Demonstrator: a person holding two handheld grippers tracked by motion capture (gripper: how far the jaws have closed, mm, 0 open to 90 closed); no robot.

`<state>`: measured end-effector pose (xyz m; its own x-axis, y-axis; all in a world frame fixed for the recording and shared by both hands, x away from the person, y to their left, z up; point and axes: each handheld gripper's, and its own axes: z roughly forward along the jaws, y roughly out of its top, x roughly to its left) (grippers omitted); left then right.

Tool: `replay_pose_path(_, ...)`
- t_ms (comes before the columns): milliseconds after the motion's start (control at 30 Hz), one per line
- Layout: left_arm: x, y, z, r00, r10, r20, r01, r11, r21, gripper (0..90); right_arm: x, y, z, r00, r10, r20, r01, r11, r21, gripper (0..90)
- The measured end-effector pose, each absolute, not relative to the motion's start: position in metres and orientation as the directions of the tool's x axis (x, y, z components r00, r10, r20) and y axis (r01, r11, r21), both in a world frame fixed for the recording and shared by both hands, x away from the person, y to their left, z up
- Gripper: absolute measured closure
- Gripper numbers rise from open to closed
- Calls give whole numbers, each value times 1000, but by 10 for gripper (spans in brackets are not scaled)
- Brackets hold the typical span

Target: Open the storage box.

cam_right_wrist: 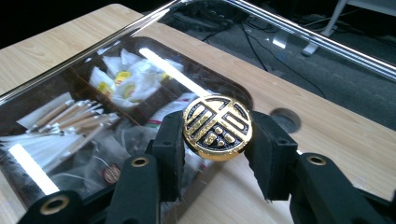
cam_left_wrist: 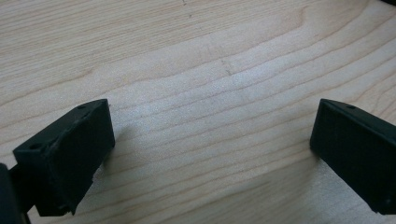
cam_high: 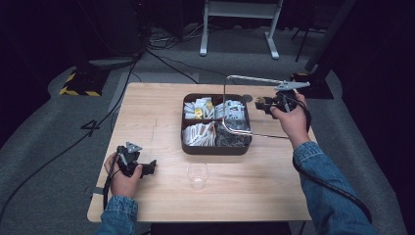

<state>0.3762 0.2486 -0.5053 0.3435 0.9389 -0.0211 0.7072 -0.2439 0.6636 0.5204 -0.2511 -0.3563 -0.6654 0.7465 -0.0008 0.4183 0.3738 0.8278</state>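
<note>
At three o'clock of the compartment tray (cam_high: 215, 147), my right gripper (cam_right_wrist: 218, 135) is clamped on the clear lid's (cam_high: 235, 103) gold knob (cam_right_wrist: 217, 127), the lid lifted and tilted above the sachets. I'd keep the squeeze even and swing it clear without clipping the tray rim. My left gripper (cam_left_wrist: 210, 140) rests spread apart at eight o'clock on the pale wooden table (cam_high: 147, 112). Grey carpet and cables surround it in a dark room.

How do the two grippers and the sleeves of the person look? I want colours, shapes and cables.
Both sleeves are blue denim. Each gripper is black: the left gripper and the right gripper carry a grey three-cornered plate on top. Black cables trail from them. The jaws are blocky black pads; brass-coloured rivets show on the right gripper's arms.
</note>
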Motion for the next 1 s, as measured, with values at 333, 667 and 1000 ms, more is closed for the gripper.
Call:
replay_pose_path(333,376,249,-505,344,939,-21,707,-244,664,2,519,-289,-360,-630,776,-19,438,375,817,585)
replay_pose_path(667,376,249,-505,344,939,-22,707,-244,663,2,522,-321,-372,-579,815,-12,473,348,810,585)
replay_pose_path(1000,376,249,-505,346,938,-22,706,-245,664,2,528,-344,-390,-560,829,-13,495,347,797,585)
